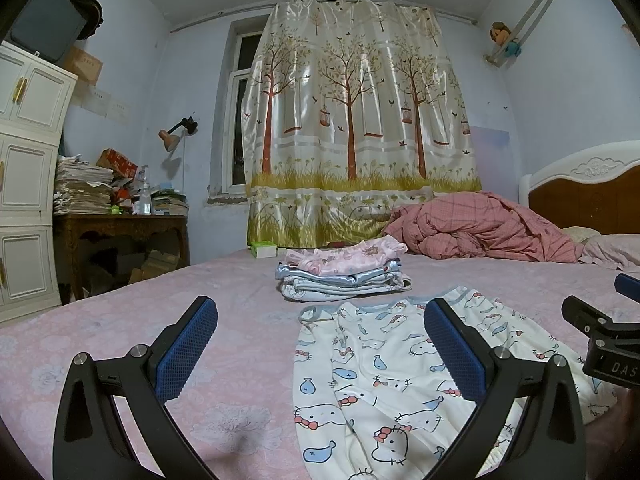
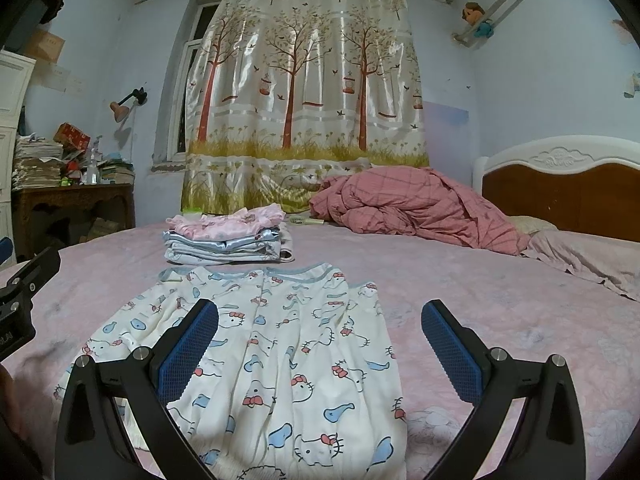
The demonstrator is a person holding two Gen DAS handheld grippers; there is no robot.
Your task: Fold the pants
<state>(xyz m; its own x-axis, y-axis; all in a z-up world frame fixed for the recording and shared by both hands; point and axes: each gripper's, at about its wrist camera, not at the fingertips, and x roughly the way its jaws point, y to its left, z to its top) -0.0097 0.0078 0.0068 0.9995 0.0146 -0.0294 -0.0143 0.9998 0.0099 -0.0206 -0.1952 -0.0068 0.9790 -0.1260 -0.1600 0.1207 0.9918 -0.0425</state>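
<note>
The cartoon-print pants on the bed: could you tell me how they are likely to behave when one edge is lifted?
The pants lie flat with soft wrinkles, so they look like thin knit and will probably droop and stretch rather than hold shape. They seem light, so one edge may drag the rest over the sheet. Both the left tool and the right tool are open.

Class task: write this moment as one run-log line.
left tool: open, empty | right tool: open, empty | pants: flat on bed, unfolded | folded stack: behind pants
</note>
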